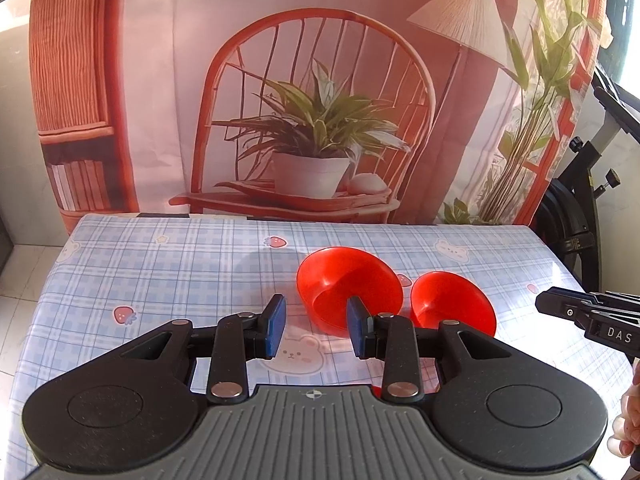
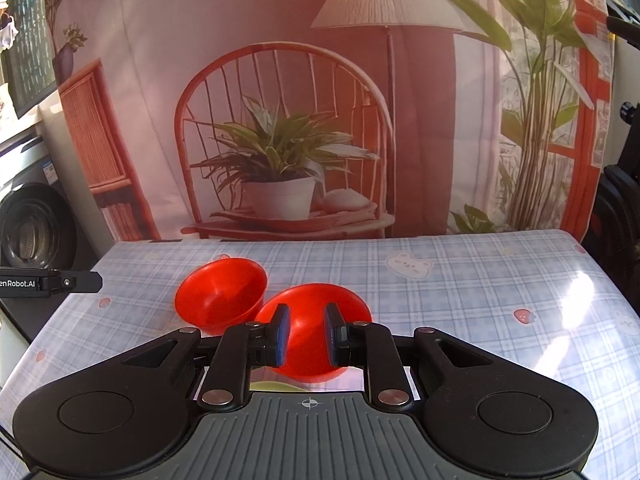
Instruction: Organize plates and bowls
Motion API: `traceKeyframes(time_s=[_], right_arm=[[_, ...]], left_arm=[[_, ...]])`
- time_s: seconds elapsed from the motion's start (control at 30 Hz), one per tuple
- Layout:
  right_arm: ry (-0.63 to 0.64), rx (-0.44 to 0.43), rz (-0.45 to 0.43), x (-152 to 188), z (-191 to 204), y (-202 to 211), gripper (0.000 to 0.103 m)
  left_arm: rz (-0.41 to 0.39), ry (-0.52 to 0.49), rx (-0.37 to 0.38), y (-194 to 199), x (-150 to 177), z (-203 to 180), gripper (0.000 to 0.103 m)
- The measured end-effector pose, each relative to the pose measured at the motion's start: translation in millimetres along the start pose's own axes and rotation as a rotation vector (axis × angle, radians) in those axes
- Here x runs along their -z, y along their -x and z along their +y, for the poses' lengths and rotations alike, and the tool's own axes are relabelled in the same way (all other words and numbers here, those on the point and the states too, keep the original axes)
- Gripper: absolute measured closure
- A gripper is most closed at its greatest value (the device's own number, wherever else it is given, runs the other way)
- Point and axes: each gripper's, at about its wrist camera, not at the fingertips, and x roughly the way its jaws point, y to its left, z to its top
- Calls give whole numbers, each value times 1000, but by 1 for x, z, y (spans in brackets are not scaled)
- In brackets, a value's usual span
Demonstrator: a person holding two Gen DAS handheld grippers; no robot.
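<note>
Two red bowls side by side on the checked tablecloth [image 1: 168,264].

Left gripper [image 1: 316,330] spread a little, pinching nothing, above the cloth near the bigger bowl [image 1: 344,280]. Right gripper [image 2: 306,334] narrowly apart, empty, over the near bowl [image 2: 312,320]. Smaller bowl [image 1: 452,300] just beside, tipped.

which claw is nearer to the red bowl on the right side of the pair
The right claw. In its own view that red bowl sits straight ahead, framed between its fingers. The left claw lines up instead with the other red bowl, off to the side.
</note>
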Motion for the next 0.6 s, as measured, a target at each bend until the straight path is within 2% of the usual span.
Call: traceKeyframes(time_s=[0.2, 0.43, 0.6], right_arm=[[-8, 37, 60, 3, -14, -39, 85], [-78, 64, 98, 14, -41, -67, 84], [-94, 48, 123, 18, -47, -80, 84]], left_arm=[[93, -36, 114, -44, -2, -30, 68], [149, -79, 148, -86, 3, -68, 68], [179, -109, 132, -107, 6, -82, 68]])
